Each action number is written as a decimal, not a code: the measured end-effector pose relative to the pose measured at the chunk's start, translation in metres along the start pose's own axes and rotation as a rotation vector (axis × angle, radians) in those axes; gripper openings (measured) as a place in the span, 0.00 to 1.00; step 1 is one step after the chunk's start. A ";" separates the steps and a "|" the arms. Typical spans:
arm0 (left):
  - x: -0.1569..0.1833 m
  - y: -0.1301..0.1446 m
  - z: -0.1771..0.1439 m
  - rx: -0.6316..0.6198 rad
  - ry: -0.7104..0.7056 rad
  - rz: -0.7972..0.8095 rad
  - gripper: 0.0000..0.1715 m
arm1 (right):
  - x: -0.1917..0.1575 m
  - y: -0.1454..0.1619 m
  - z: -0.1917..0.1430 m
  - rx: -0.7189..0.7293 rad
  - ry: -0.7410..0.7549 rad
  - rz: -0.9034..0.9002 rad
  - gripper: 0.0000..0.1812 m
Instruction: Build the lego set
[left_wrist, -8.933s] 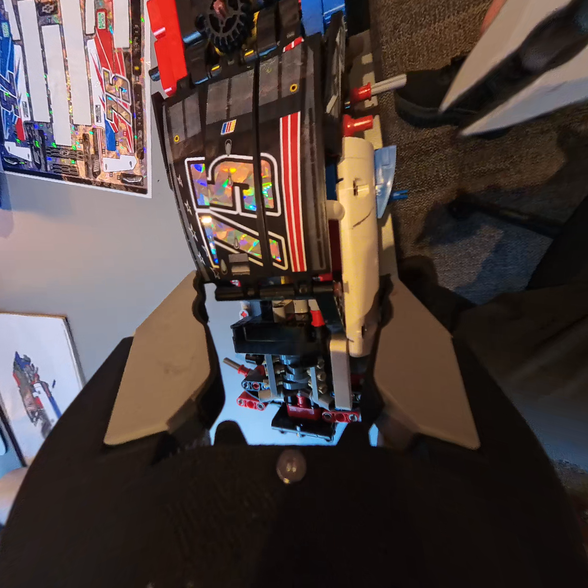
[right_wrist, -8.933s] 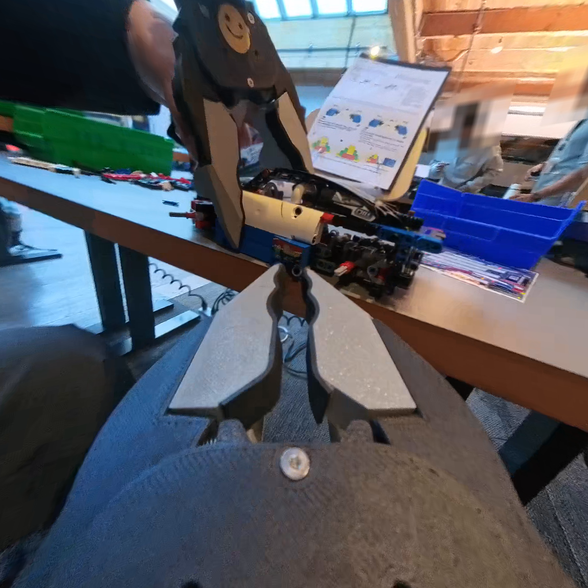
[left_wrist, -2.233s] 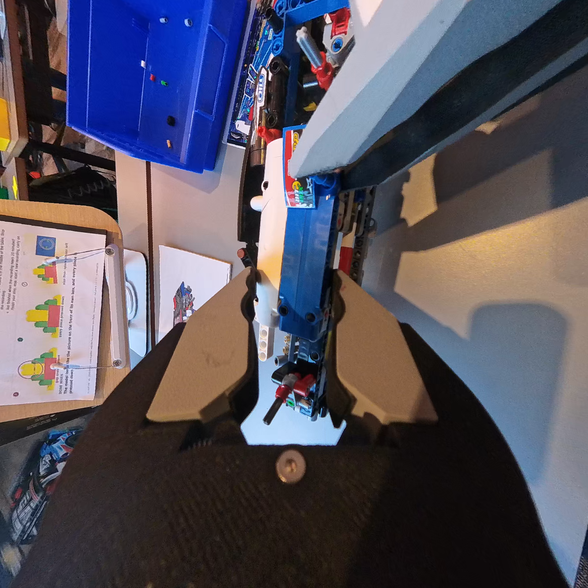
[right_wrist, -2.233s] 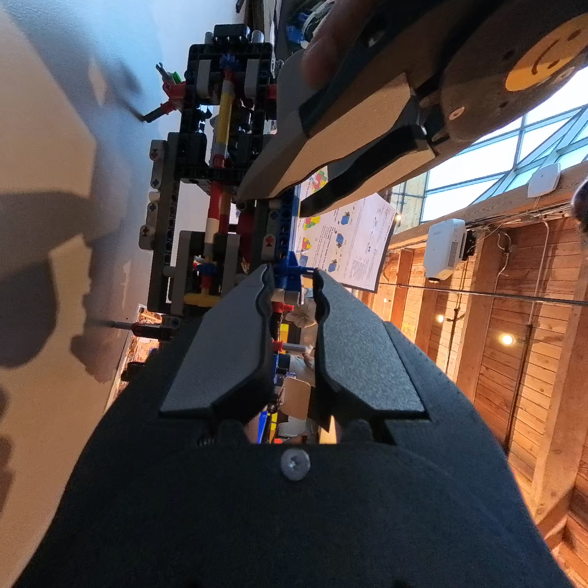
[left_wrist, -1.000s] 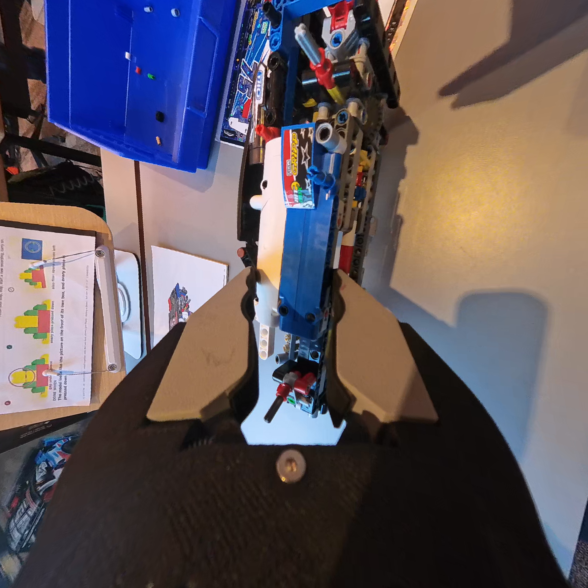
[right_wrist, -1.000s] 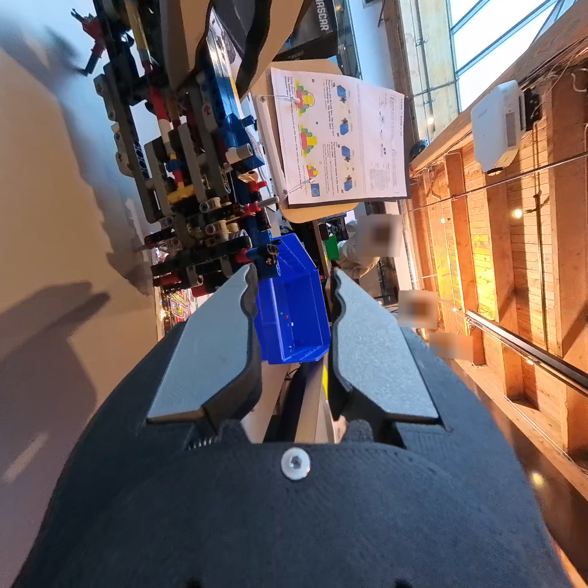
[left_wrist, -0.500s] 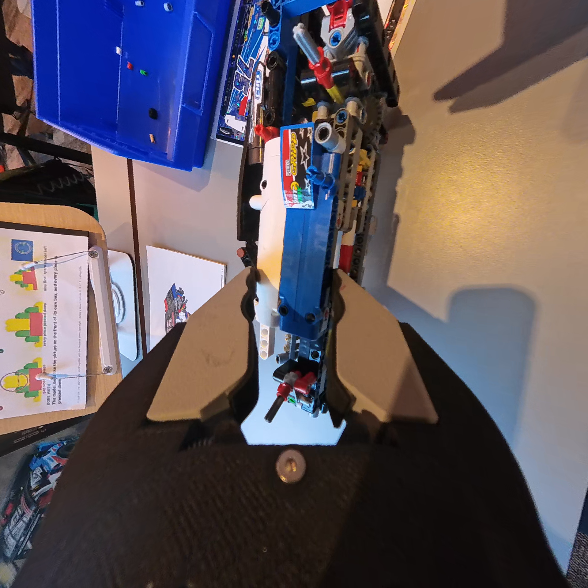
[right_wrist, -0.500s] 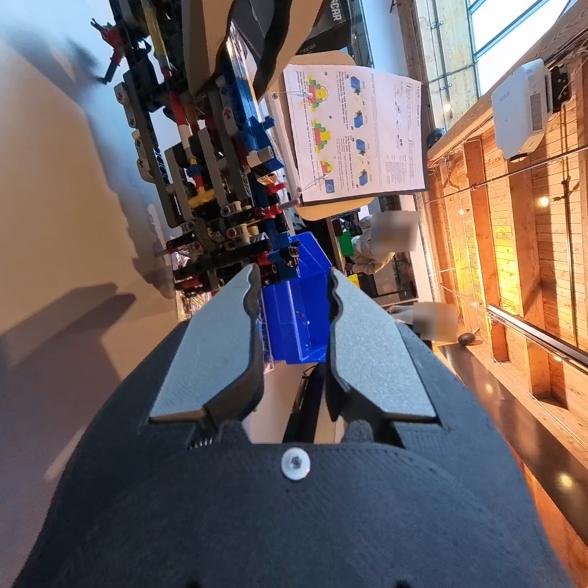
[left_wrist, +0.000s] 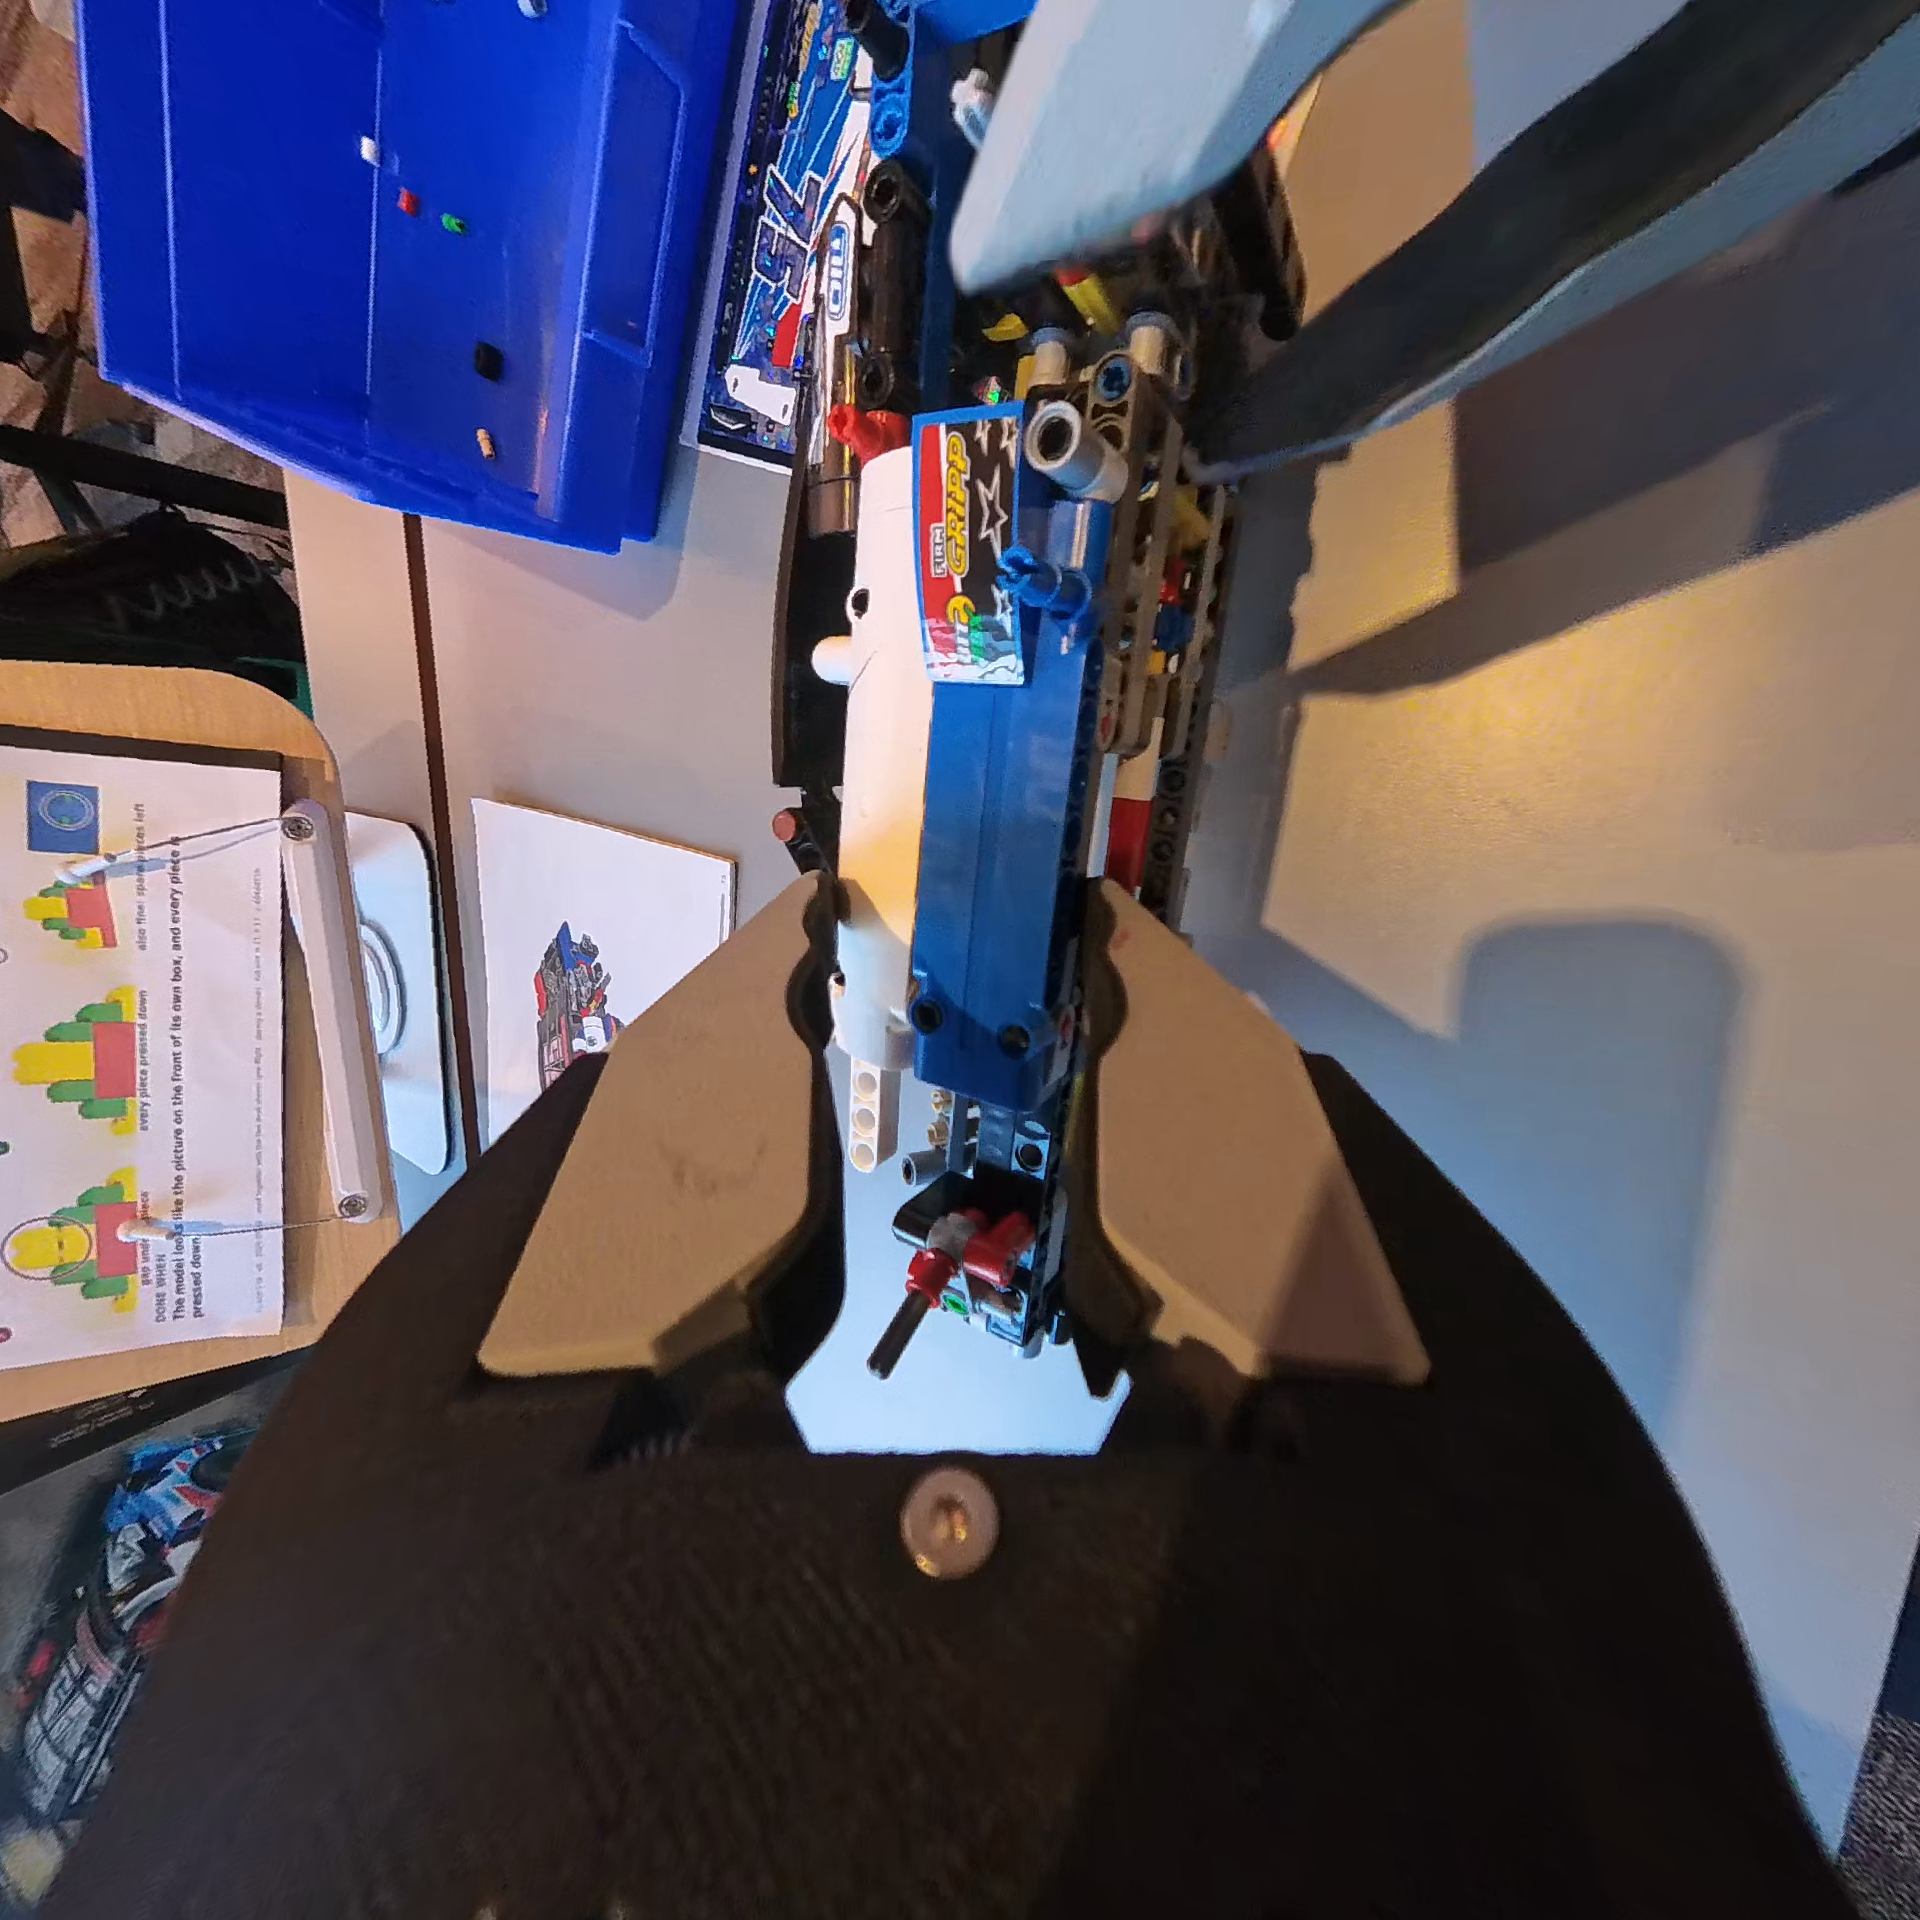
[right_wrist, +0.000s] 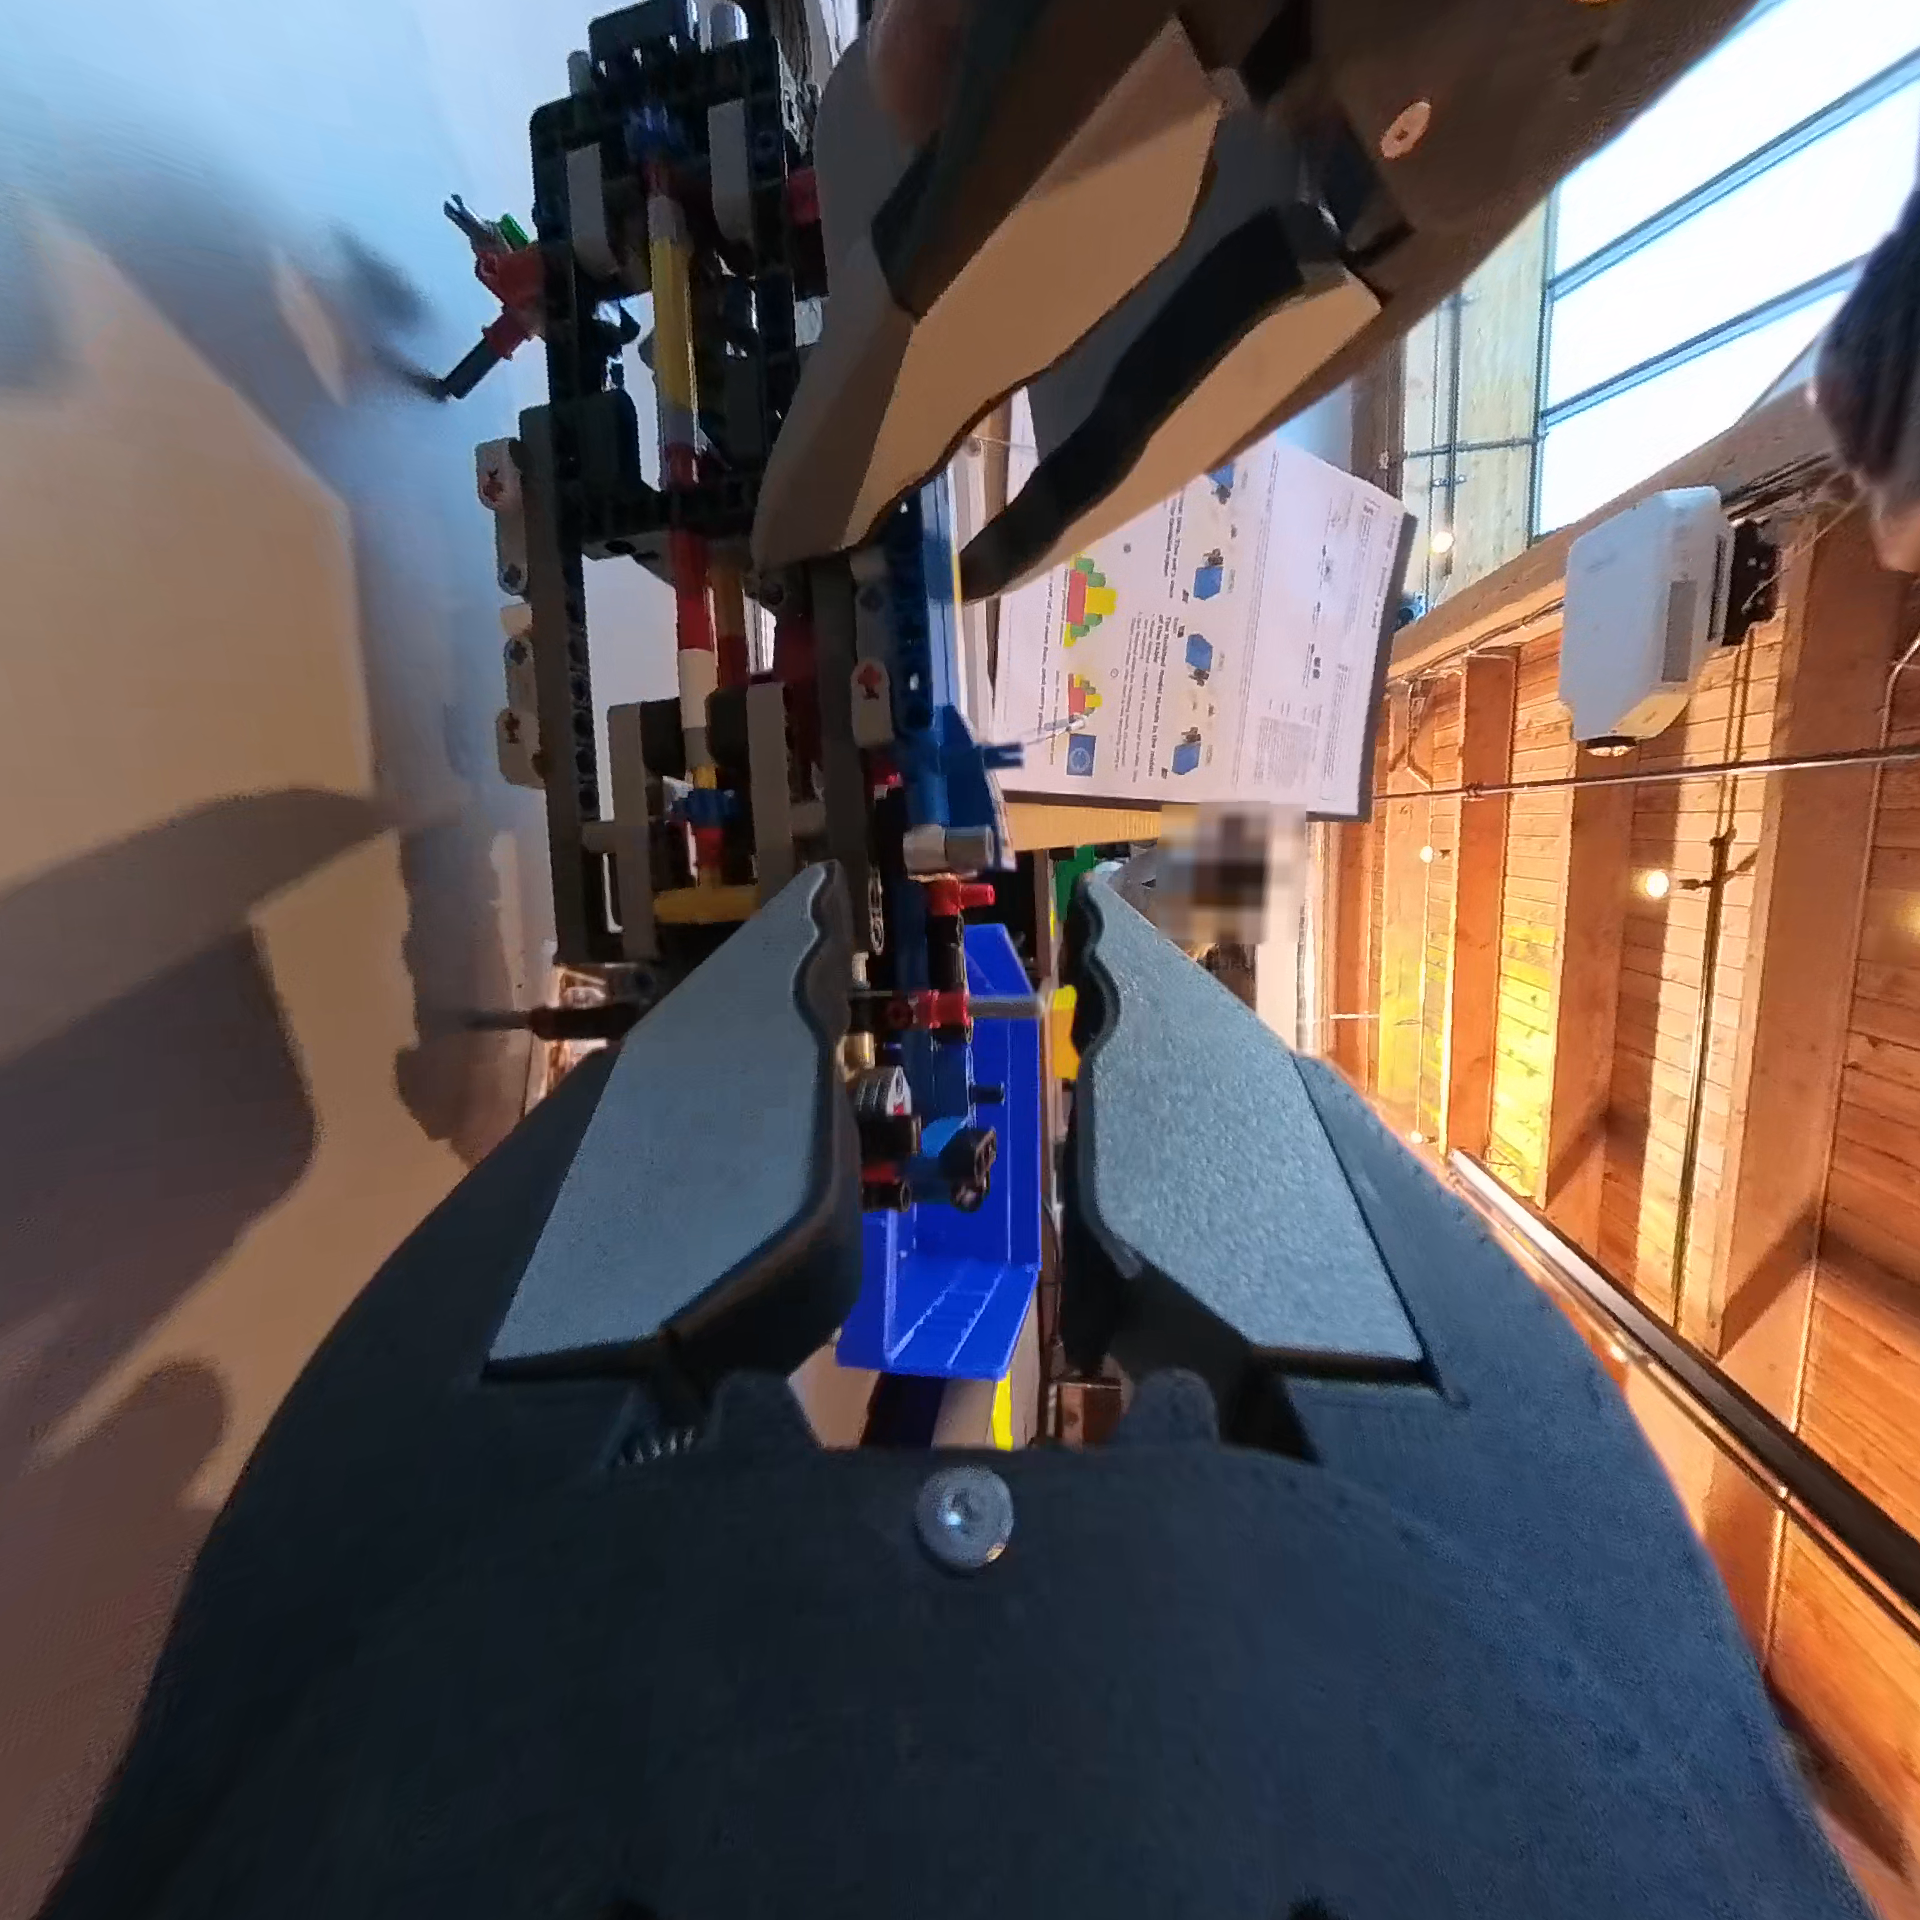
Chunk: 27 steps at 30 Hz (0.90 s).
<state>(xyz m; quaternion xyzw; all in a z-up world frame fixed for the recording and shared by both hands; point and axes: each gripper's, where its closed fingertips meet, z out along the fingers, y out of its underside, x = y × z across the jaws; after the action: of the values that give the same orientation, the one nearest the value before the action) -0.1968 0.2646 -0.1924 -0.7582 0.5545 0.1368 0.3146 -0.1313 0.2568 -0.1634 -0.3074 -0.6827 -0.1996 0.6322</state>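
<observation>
The lego car model (left_wrist: 992, 810) has a blue and white side panel and a dark frame, and it stands on edge on the table (left_wrist: 1610, 779). My left gripper (left_wrist: 956, 935) is shut on its near end, with the pads on both sides. In the right wrist view the model's underside (right_wrist: 665, 582) shows with yellow, red and grey parts. My right gripper (right_wrist: 951, 894) is open at the model's other end, with red pins and a blue connector (right_wrist: 961, 1153) between its fingers. Its fingers (left_wrist: 1195, 125) show at the top of the left wrist view. The left gripper's fingers (right_wrist: 1039, 343) show clamped on the model.
A blue bin (left_wrist: 364, 239) holding a few small pieces stands at the table's far side, next to a sticker sheet (left_wrist: 779, 291). A printed instruction sheet on a wooden stand (left_wrist: 135, 1039) and a white booklet (left_wrist: 592, 935) lie to the left. A wooden wall (right_wrist: 1662, 935) is behind. The gap from one gripper's tips to the other's is roughly 8 centimetres.
My right gripper has moved in to the model's end, still open, and its fingers have come into the top of the left wrist view. My left gripper still holds the model.
</observation>
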 end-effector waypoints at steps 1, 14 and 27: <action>0.000 0.000 0.000 0.001 0.002 -0.001 0.25 | 0.000 -0.003 0.003 0.004 0.000 -0.012 0.22; -0.001 0.000 0.001 0.008 0.004 -0.006 0.25 | -0.004 -0.022 0.022 0.049 -0.008 -0.167 0.17; 0.000 0.000 0.000 0.002 0.008 0.005 0.25 | 0.001 -0.018 0.017 0.075 -0.012 -0.177 0.13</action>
<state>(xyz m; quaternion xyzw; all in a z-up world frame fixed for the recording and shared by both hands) -0.1965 0.2649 -0.1923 -0.7570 0.5579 0.1340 0.3127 -0.1558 0.2547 -0.1622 -0.2232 -0.7180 -0.2273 0.6189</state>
